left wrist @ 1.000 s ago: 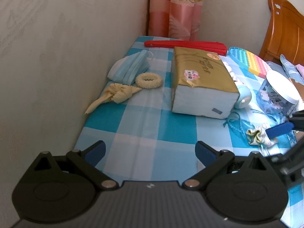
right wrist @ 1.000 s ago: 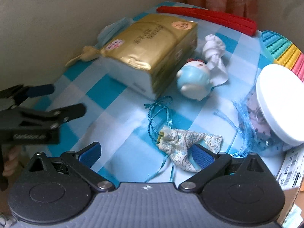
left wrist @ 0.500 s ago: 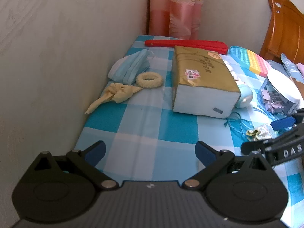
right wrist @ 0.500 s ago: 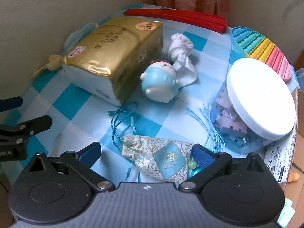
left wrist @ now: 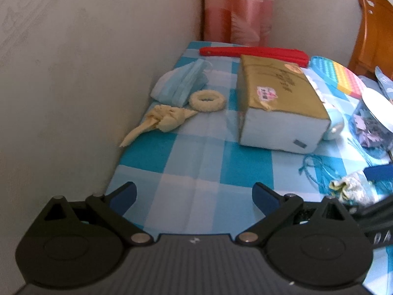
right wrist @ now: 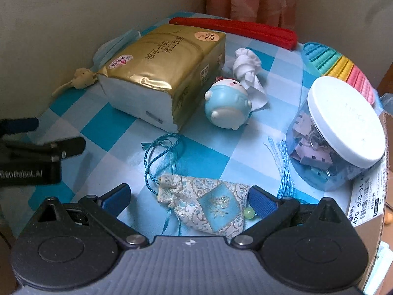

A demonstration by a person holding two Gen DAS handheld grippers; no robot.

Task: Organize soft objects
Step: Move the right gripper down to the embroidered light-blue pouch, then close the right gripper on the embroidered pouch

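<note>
A blue and cream brocade pouch with a teal cord lies on the checked cloth between the wide-apart fingers of my right gripper, which stands open around it. The same pouch shows at the right edge of the left wrist view. My left gripper is open over bare cloth, holding nothing. By the wall lie a cream knotted cloth, a cream scrunchie and blue face masks. A white knotted cloth and a blue round toy sit behind the pouch.
A gold tissue pack fills the middle. A red folded fan lies at the back, and a rainbow pop mat at the right. A clear jar of clips stands right of the pouch, beside a cardboard box. Walls close off the left and back.
My right gripper has moved in over the pouch, which now lies between its fingers. The left gripper has barely shifted.
</note>
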